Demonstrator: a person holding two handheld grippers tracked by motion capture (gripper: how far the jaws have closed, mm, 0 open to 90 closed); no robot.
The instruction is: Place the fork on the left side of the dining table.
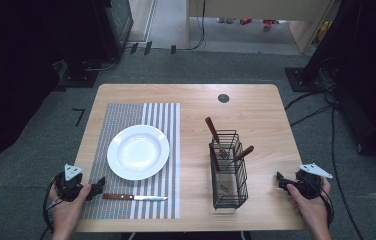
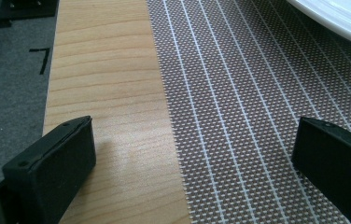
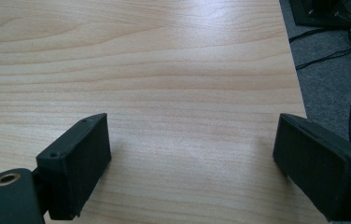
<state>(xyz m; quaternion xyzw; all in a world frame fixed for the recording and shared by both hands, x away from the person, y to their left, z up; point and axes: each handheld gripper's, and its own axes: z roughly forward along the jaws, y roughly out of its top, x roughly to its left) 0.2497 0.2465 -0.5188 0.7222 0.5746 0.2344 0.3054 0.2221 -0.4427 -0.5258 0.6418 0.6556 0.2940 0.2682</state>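
Plate: a white plate [image 1: 138,151] sits on the striped placemat [image 1: 126,120], toward its near half; its rim shows at the top right corner of the left gripper view [image 2: 337,18].
Knife: a knife [image 1: 135,197] with a brown wooden handle lies flat on the placemat just on the near side of the plate, apart from it, handle to the left and blade to the right.
Placemat: it covers the left part of the wooden table [image 1: 256,107]; its left portion is finely woven and darker, its right portion carries bold white stripes.
Cutlery basket: a black wire basket [image 1: 229,172] stands on bare wood to the right of the plate, well apart from it.
Basket contents: three brown-handled utensils [image 1: 213,131] stand tilted in the far end of the basket; a fork head seems to show among them, the others cannot be told.
Left gripper: the left gripper [image 1: 96,184], held in the left hand [image 1: 68,200], is near and left of the plate, just beside the knife handle; its jaws stand wide apart with nothing between, over the placemat's left edge.
Right gripper: the right gripper [image 1: 280,179], held in the right hand [image 1: 308,200], is far right of the plate, beyond the basket, near the table's right edge; its jaws are spread wide over bare wood, holding nothing.
Table hole: a dark round grommet [image 1: 223,98] lies beyond the plate, toward the far edge.
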